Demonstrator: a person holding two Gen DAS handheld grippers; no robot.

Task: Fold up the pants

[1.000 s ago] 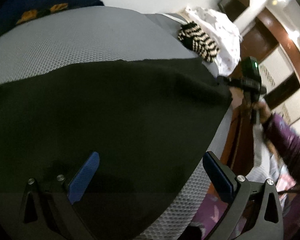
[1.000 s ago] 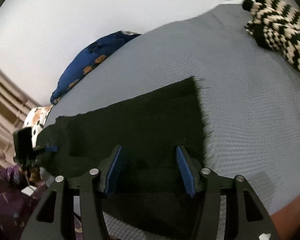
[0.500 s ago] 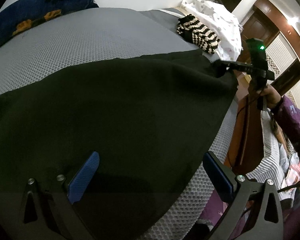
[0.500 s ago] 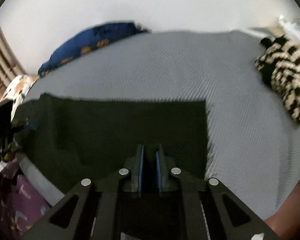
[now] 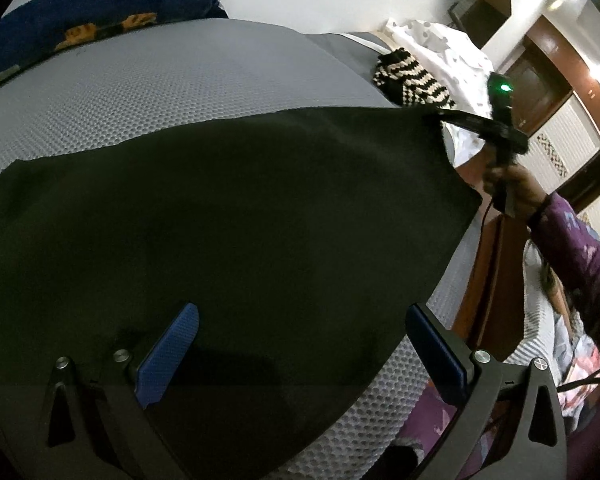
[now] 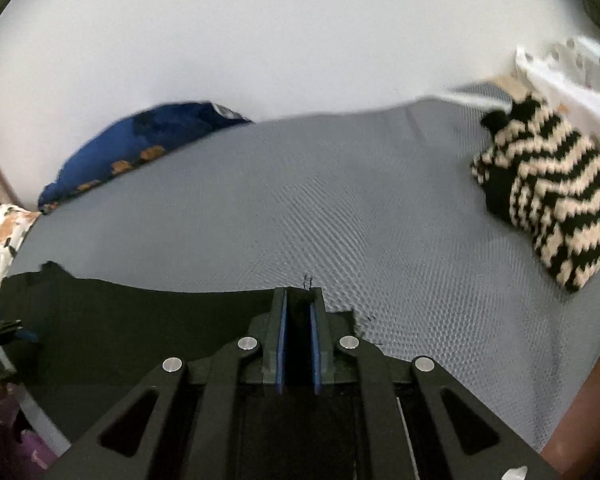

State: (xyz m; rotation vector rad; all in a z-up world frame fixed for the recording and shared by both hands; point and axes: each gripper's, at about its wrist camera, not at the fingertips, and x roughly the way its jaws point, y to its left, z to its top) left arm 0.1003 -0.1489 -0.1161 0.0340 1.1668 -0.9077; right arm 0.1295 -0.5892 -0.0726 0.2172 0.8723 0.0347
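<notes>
Black pants lie spread over the near part of a grey mesh-textured mattress; their far edge runs across the mattress from left to right, and their right edge follows the mattress rim, where the surface drops away to a brown wooden bed frame. Beyond the far edge of the pants the mattress is bare up to a white wall, giving open surface for movement. At the far left a blue patterned pillow rests against the wall; at the far right a black-and-cream striped knit item lies on the mattress, just beside a white spotted cloth, well apart from the pants. No containers appear in either view. The right gripper, held by a hand with a purple sleeve, is clamped on the far right corner of the pants, with black fabric between its blue pads; the corner is raised off the mattress, drawing the cloth taut into a point. Its jaws have just been closing on this fabric. The left gripper hovers over the near portion of the pants with its fingers wide apart, the blue pads to either side of the cloth's lower right part; whether they touch it cannot be told.
</notes>
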